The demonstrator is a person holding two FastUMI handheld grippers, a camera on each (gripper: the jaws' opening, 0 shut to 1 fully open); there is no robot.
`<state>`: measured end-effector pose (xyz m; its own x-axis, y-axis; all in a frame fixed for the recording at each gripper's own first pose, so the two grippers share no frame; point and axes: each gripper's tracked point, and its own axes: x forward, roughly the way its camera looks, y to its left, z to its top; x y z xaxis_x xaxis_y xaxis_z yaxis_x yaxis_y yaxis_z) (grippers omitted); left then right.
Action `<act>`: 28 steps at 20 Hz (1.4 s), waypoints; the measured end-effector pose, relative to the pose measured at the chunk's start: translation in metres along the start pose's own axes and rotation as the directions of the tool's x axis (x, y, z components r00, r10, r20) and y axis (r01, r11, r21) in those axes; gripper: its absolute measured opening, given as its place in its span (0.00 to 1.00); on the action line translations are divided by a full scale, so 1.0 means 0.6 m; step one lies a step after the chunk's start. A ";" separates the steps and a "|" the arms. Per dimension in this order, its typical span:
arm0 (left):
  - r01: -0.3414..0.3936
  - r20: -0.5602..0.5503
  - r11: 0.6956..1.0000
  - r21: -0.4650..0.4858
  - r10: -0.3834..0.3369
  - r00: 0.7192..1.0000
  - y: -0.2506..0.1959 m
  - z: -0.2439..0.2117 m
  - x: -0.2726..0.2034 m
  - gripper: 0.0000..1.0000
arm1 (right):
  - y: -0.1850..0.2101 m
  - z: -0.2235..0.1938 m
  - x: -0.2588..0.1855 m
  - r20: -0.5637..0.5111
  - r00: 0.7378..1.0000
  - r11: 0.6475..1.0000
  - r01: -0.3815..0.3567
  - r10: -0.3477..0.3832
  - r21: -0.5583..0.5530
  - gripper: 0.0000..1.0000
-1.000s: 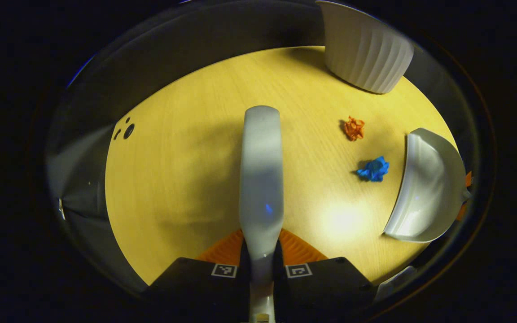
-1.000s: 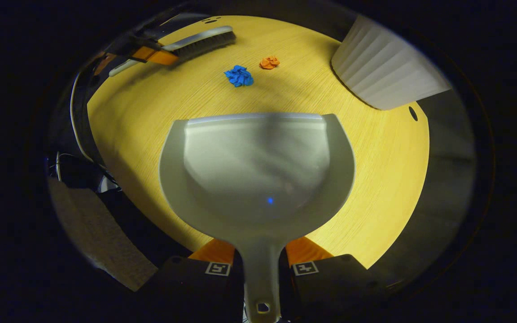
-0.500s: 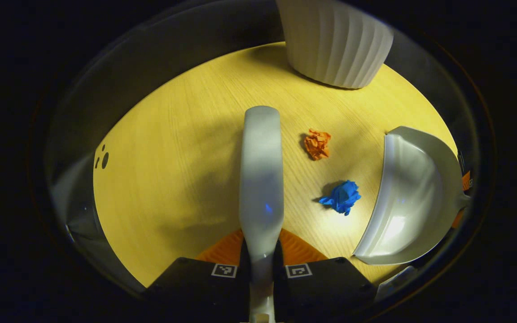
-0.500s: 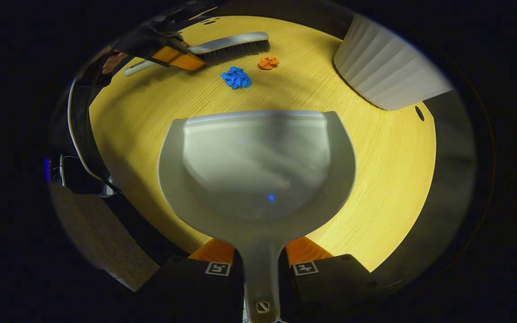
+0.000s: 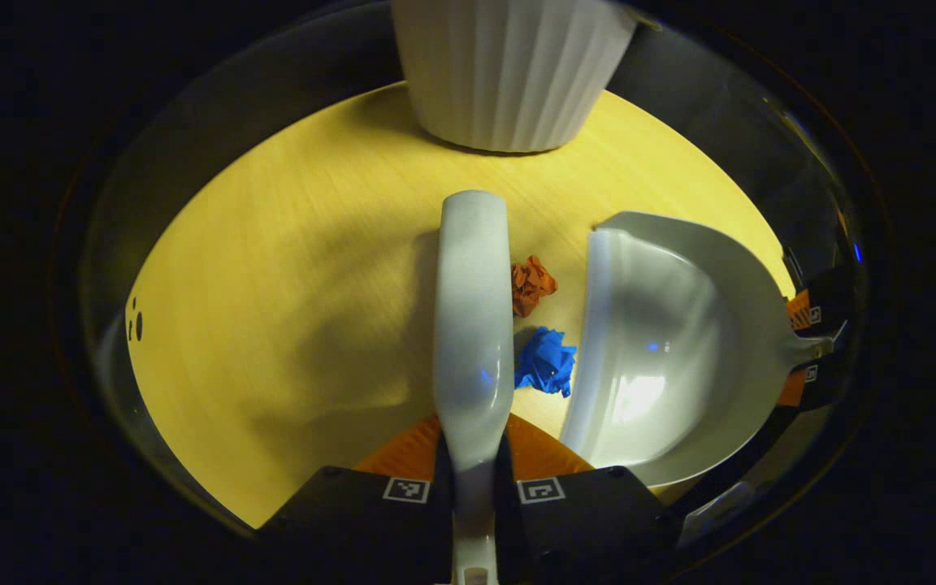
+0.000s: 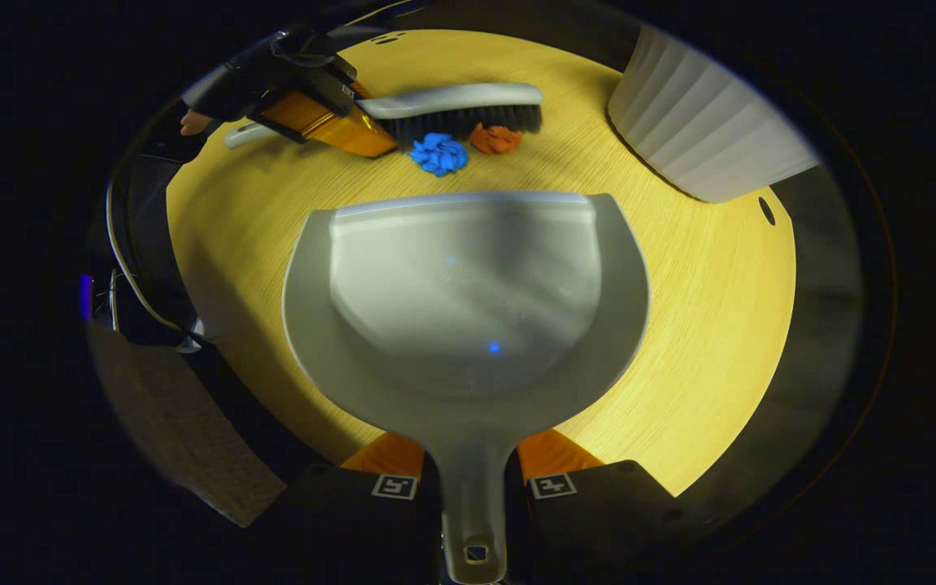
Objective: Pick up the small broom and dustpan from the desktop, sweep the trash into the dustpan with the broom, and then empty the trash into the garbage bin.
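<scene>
Left gripper (image 5: 472, 479) clamps the broom (image 5: 472, 309) at its handle | right gripper (image 6: 472, 487) clamps the dustpan (image 6: 468, 309) handle | blue scrap (image 5: 547, 361) and orange scrap (image 5: 530, 284) lie between your bristles and the pan lip | crumpled paper looks light and skittish, so sweep gently.

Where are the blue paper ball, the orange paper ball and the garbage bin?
blue paper ball (image 5: 547, 361), left gripper view, on its crumpled middle.
orange paper ball (image 5: 530, 284), left gripper view, on its middle, beside the broom.
garbage bin (image 5: 509, 73), left gripper view, on its ribbed white wall.
</scene>
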<state>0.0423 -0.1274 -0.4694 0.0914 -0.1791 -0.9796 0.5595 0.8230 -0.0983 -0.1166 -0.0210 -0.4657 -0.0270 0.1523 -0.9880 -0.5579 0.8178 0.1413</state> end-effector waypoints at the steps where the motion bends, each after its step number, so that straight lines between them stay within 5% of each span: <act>1: 0.016 -0.004 1.000 0.003 -0.016 1.000 -0.012 0.000 -0.001 0.25 | -0.001 -0.005 0.004 0.002 1.000 1.000 -0.004 0.004 -0.001 0.35; 4: 0.104 -0.023 0.995 0.006 -0.104 0.994 -0.047 -0.002 -0.010 0.21 | -0.006 -0.019 0.019 0.009 1.000 1.000 -0.019 0.019 -0.002 0.40; 8: 0.213 -0.054 0.977 -0.026 -0.214 0.975 -0.098 -0.017 -0.032 0.25 | -0.011 -0.024 0.035 0.073 0.997 1.000 -0.027 0.028 -0.013 0.30; 13: 0.232 -0.034 0.970 -0.078 -0.235 0.971 -0.111 -0.036 -0.060 0.25 | -0.014 -0.022 0.035 0.157 0.987 1.000 -0.024 0.023 0.005 0.35; 21: 0.145 0.104 0.967 -0.210 -0.126 0.987 -0.052 -0.049 -0.121 0.21 | -0.001 -0.035 -0.003 0.199 0.979 0.991 0.004 -0.031 0.135 0.35; 28: 0.037 0.097 0.955 -0.295 -0.008 0.995 0.029 -0.140 -0.117 0.25 | -0.019 -0.068 -0.151 0.190 0.971 0.935 0.070 -0.143 0.347 0.35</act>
<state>-0.0238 -0.0553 -0.4172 0.1663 -0.2374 -0.9571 0.2944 0.9383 -0.1816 -0.1419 -0.0668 -0.3804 0.2116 0.1366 -0.9678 -0.2356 0.9681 0.0852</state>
